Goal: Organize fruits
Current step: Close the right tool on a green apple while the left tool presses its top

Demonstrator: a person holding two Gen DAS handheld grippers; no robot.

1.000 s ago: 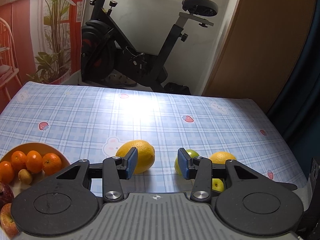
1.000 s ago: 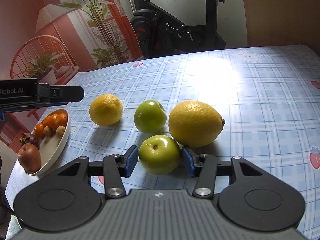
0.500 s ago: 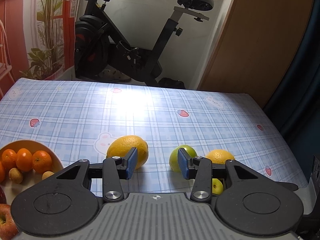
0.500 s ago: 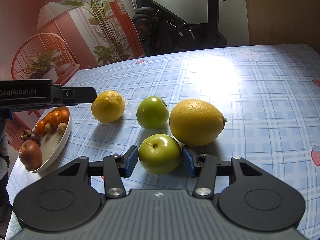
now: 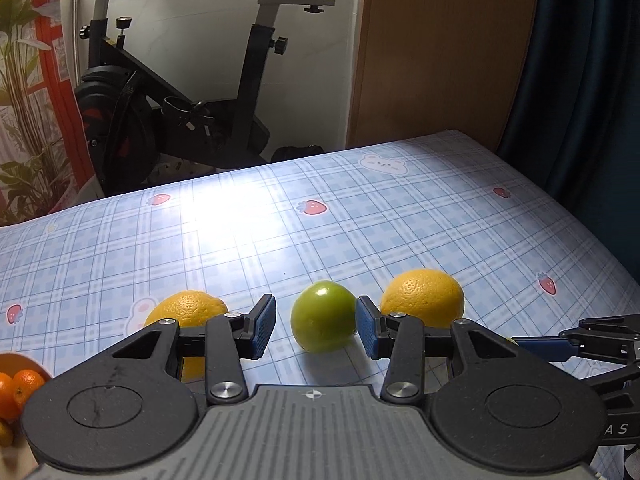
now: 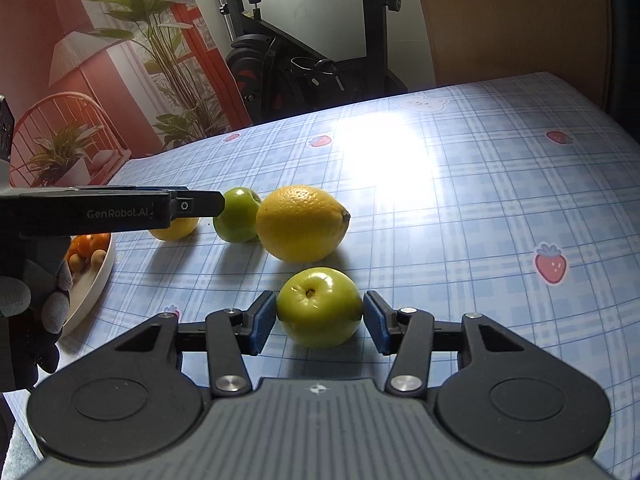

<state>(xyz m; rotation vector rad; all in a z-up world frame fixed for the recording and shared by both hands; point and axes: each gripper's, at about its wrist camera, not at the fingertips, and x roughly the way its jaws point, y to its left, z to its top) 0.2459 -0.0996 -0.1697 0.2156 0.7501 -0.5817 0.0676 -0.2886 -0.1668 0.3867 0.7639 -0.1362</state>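
From the left gripper (image 5: 315, 324), going left to right: a bowl (image 5: 24, 362) of small oranges sits at its far left, a yellow citrus (image 5: 188, 312) lies just behind its left finger, and a green apple (image 5: 324, 316) stands just ahead of the gap between the blue pads — close to the right pad, clear of the left one, so the jaws are partly open and grip nothing. A second yellow citrus (image 5: 424, 298) lies behind the right finger.

The right gripper (image 6: 319, 322) brackets another green apple (image 6: 320, 307) on the checked tablecloth (image 6: 480, 208); both pads sit right at its sides, and I cannot tell whether they press. Ahead of it lies a large lemon (image 6: 300, 229) — to its left, a gloved hand (image 6: 32, 300).
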